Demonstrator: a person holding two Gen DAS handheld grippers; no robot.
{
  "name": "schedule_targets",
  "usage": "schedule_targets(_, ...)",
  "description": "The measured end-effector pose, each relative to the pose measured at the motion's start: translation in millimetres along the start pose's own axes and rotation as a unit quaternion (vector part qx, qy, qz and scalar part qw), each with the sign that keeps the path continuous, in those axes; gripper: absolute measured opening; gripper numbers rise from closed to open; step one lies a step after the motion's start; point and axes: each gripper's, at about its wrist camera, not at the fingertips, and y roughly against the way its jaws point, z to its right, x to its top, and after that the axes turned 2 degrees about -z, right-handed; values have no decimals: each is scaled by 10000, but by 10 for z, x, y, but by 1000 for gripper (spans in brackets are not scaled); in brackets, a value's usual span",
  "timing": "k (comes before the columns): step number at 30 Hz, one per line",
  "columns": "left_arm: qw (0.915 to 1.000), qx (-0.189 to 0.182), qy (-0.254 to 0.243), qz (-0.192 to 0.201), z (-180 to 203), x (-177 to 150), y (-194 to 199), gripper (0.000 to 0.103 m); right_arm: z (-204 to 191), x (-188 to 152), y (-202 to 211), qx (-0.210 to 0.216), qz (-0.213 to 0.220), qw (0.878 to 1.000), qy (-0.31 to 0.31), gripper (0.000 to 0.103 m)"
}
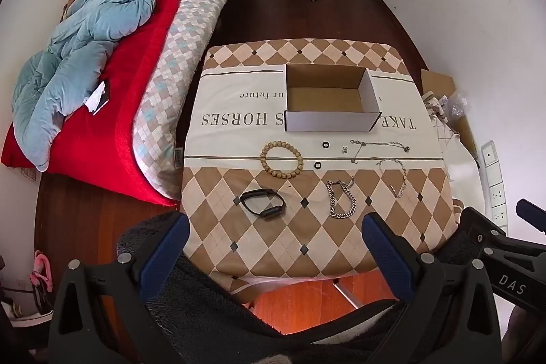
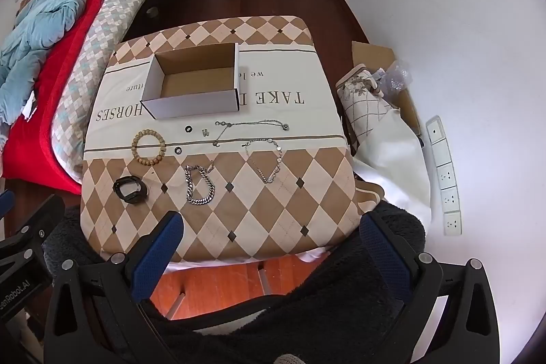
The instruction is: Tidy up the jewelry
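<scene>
An empty open cardboard box (image 1: 327, 98) (image 2: 194, 84) stands at the back of the cloth-covered table (image 1: 273, 244) (image 2: 273, 220). In front of it lie a wooden bead bracelet (image 1: 282, 158) (image 2: 148, 147), a black band (image 1: 262, 203) (image 2: 130, 188), a thick silver chain (image 1: 341, 198) (image 2: 199, 183), a thin silver bracelet (image 1: 396, 174) (image 2: 268, 159), a thin necklace (image 1: 378, 145) (image 2: 252, 127), two small black rings (image 1: 325, 144) (image 2: 188, 128) and a tiny clasp (image 1: 343, 149). My left gripper (image 1: 274, 237) and right gripper (image 2: 271, 236) are both open and empty, above the table's near edge.
A bed with red blanket (image 1: 112, 111) and blue duvet (image 1: 78, 50) stands left of the table. Bags and cardboard (image 2: 378, 98) lie on the floor to the right, by a white power strip (image 2: 445, 173). A dark fleece (image 2: 307, 312) lies below the grippers.
</scene>
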Motion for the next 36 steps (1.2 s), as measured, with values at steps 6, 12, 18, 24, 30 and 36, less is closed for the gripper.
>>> schedule_targets(6,10000,-3,1,5,2,-1,-9,103,9,10,9,-6,29,10000,3,103)
schedule_targets(12,10000,-2,5,3,38,-12,31,103,-49,0,126,-28,95,9999,49,103)
schedule_targets(18,10000,-15,4,26,52,2,53,103,-15,4,112,-12,113,9999,62,103)
schedule_targets(24,10000,-31,9,19,85,6,53,103,-11,9,119,-8,112,9999,67,103)
schedule_targets(30,10000,-62,36,44,83,-1,98,103,10,1,147,-12,156,9999,54,103)
schedule_targets(36,9999,-90,47,38,90,5,122,103,15,0,160,-8,153,9999,57,103)
